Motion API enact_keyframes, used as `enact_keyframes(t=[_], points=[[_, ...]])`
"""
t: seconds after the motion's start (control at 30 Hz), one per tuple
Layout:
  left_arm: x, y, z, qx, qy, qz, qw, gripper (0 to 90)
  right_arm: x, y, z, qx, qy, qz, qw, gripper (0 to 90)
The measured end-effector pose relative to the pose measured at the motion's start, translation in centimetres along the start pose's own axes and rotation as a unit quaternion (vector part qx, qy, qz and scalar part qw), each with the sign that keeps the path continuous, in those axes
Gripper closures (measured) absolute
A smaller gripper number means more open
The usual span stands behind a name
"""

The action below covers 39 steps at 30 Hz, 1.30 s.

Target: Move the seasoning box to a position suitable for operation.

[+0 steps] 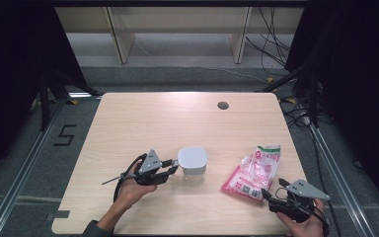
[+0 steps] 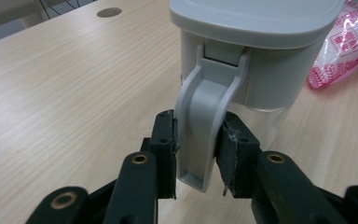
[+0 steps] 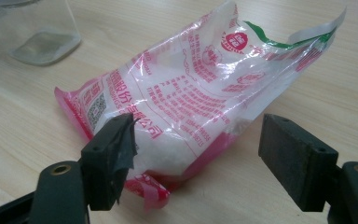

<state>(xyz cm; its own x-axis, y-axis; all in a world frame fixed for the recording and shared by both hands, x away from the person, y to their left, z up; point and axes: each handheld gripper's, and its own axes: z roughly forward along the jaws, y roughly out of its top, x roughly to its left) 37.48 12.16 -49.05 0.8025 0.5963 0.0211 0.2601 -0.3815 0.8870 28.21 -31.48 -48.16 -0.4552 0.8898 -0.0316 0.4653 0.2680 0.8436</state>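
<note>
- Two grippers: left gripper [image 2: 196,140] clamps the latch [image 2: 205,116] of one lidded container [image 1: 192,163].
- Right gripper [image 3: 198,149] gapes wide, bracketing one pink bag [image 3: 191,93], right of container.

A pale wooden worktop [image 1: 143,123] has a round grommet [image 1: 222,105] near its far edge; wooden shelf legs [image 1: 121,42] stand beyond.

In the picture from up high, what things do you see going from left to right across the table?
Left tongs → container with a grey lid → pink and white bag → right tongs.
</note>
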Motion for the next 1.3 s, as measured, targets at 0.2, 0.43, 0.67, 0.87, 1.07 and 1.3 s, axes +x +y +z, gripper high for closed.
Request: enact_keyframes(t=[0.2,0.43,0.67,0.87,1.07,1.3], points=[[-0.9,-0.1,-0.3,0.005,-0.021,-0.002,0.9998,66.7,0.0,0.0,0.0,0.000,0.000,0.001,1.0000,28.1],[-2.2,-0.2,-0.2,0.009,-0.043,-0.003,0.9990,67.7,0.0,0.0,0.0,0.000,0.000,0.000,1.0000,28.1],[-2.5,0.4,0.8,0.012,-0.021,-0.012,0.9996,68.1,0.0,0.0,-0.1,0.001,0.001,0.003,1.0000,28.1],[-1.7,0.8,1.5,0.017,-0.015,-0.013,0.9997,68.3,-0.1,0.0,0.0,0.000,-0.001,0.000,1.0000,28.1],[-0.7,0.9,2.0,0.009,-0.013,-0.015,0.9998,68.4,-0.1,0.0,-0.1,-0.001,-0.001,0.000,1.0000,28.1],[0.1,0.9,1.9,0.011,-0.006,-0.014,0.9998,68.8,-0.1,0.0,-0.1,-0.001,-0.001,0.002,1.0000,28.1]])
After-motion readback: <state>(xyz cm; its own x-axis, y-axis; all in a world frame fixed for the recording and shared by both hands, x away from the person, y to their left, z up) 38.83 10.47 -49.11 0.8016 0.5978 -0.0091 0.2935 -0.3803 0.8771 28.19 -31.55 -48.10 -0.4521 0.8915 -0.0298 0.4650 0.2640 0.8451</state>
